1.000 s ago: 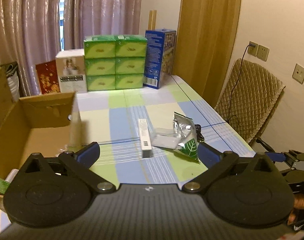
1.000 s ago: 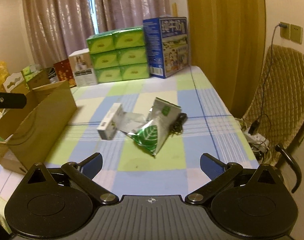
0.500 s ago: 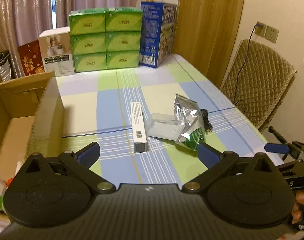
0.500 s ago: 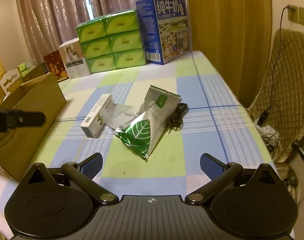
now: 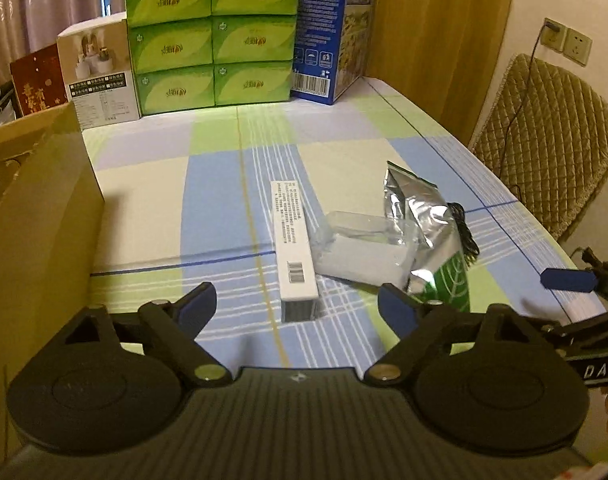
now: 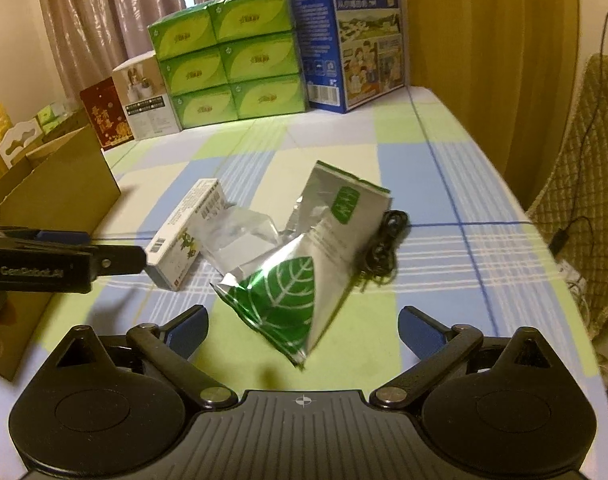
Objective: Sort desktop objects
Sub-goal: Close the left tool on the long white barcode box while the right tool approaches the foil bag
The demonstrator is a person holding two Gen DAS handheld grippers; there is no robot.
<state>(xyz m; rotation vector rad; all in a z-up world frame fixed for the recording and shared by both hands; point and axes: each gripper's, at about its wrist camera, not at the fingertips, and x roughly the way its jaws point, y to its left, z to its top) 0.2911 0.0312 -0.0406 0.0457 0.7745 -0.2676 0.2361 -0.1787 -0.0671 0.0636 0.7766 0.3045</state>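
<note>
While both tools hover over the checked table (image 5: pixel 151 184), this looks like the approach. Left hand-held gripper (image 5: pixel 293 306) gapes wide, empty, lined up on the white carton (image 5: pixel 293 240); right hand-held gripper (image 6: pixel 304 326) spreads empty over the leaf-print foil pouch (image 6: pixel 291 296). Next: descend, straddle, pinch. Blue box (image 6: pixel 360 40) reads 纯牛奶; the left tool's side seems to read GenRobot.AI.

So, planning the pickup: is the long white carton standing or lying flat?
Lying flat: the white carton rests lengthwise on the tablecloth, barcode face up.
</note>
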